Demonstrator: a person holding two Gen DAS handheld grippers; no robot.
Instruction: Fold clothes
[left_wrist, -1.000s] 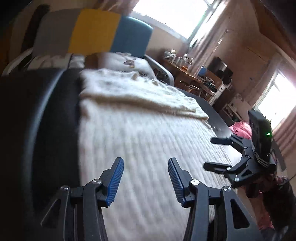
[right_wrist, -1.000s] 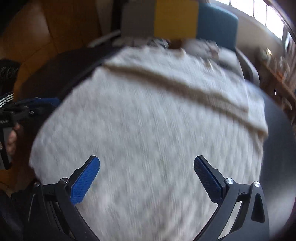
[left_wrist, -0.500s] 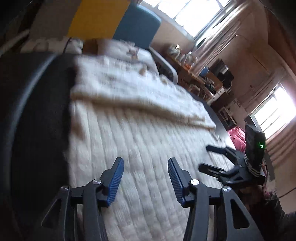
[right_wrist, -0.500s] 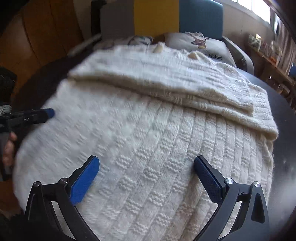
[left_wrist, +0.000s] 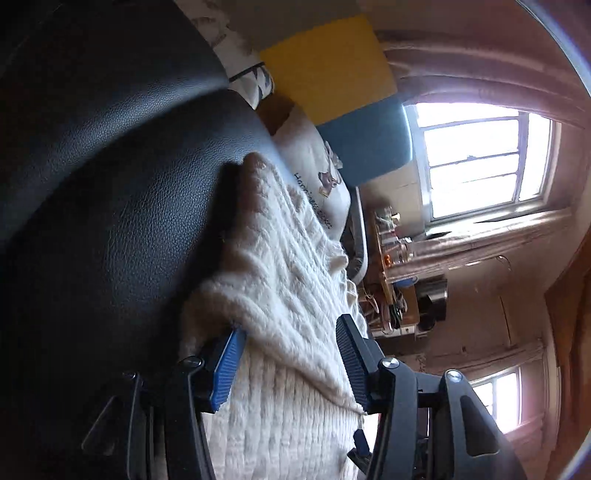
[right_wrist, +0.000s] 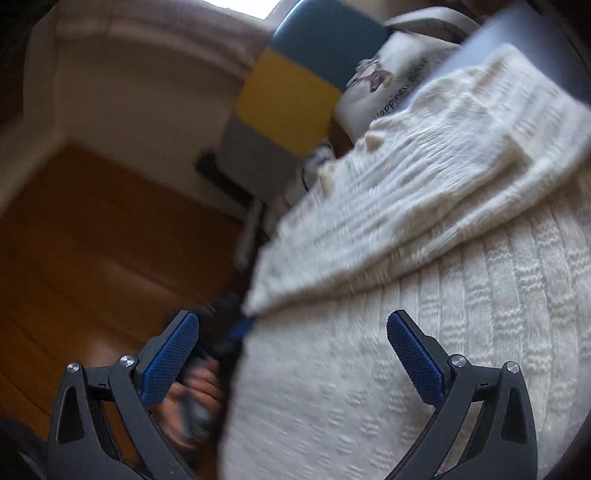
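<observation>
Left wrist: sweater (left_wrist: 288, 295) between jaws (apart)

The only lettering I can make out is on the white cushion (right_wrist: 384, 92) by the sweater's far edge, where dark script beside a small printed figure starts with "Happiness", the rest too blurred to read.

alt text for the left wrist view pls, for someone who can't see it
The left gripper has its jaws open around a folded edge of a cream knit sweater lying on a black leather surface. Behind are a yellow and blue chair back and bright windows.
</observation>
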